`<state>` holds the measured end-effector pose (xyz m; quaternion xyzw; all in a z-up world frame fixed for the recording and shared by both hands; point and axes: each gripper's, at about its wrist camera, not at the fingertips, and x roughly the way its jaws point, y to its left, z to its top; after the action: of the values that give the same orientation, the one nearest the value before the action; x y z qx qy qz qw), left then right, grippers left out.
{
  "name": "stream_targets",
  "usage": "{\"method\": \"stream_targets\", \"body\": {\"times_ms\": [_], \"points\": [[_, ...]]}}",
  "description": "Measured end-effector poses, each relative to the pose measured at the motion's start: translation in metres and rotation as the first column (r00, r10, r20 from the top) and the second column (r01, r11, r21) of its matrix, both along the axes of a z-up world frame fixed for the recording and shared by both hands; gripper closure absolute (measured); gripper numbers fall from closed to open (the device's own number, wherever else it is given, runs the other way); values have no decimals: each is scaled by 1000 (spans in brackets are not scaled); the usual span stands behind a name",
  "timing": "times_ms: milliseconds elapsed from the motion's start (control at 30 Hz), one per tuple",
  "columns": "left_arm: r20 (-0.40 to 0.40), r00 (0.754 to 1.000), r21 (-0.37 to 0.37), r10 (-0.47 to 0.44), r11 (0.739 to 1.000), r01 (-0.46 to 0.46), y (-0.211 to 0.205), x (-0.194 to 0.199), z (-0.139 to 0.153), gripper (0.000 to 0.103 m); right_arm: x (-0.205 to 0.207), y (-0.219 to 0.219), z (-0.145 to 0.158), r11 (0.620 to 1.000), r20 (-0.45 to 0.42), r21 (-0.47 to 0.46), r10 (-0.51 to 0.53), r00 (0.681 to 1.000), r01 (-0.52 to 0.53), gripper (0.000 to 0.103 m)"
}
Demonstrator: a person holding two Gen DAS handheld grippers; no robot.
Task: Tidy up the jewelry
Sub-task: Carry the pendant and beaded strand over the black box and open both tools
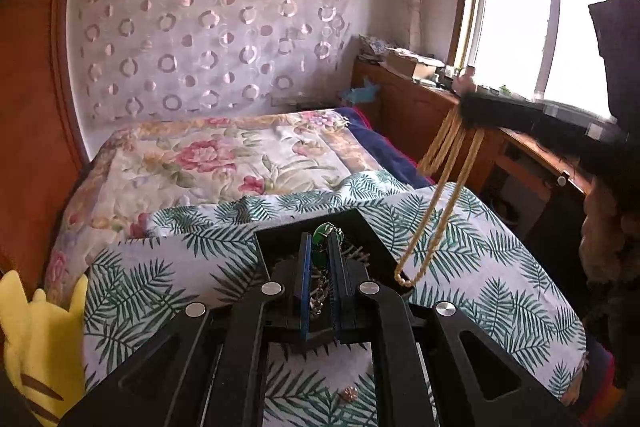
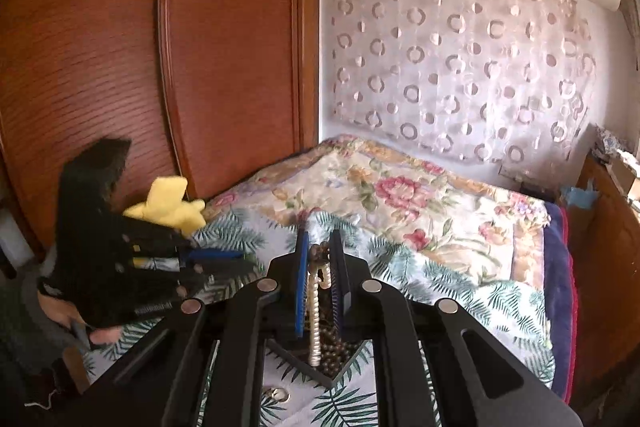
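Fingers of the right gripper pinch a pearl strand dangling over the black tray on the leaf-print cloth, while the left gripper, nearly closed, clasps green-stoned jewelry above that tray.

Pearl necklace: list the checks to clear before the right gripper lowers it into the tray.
1. Grip: ok. The right gripper is shut on the pearl necklace at its top knot.
2. Strands free: ok, they hang straight.
3. Low loop inside the black tray: cannot tell; it hangs right at the rim.
4. Left gripper out of the way: not ok; it sits over the tray, green beads between its fingers.
5. Loose pieces gathered: not ok; a ring lies on the bedspread.
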<state>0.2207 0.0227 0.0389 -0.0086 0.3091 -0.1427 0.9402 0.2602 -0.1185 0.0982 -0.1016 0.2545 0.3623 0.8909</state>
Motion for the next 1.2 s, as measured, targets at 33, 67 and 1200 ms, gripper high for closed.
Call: {"method": "stream_targets", "body": {"times_ms": [33,67,1200], "points": [[0,1000,0,1,1000,-1,0,4,0,96,3,2,-5,1000,-11,-6,0,1000,0,91],[0,1000,0,1,1000,-1,1,6,0,96,6,4,-12,1000,-25,-13,0,1000,-1,91],[-134,991,36,7,999,-2,-3,62,-60,68,-9,-11,-141,995,-258,-94,-63,964,39,74]]}}
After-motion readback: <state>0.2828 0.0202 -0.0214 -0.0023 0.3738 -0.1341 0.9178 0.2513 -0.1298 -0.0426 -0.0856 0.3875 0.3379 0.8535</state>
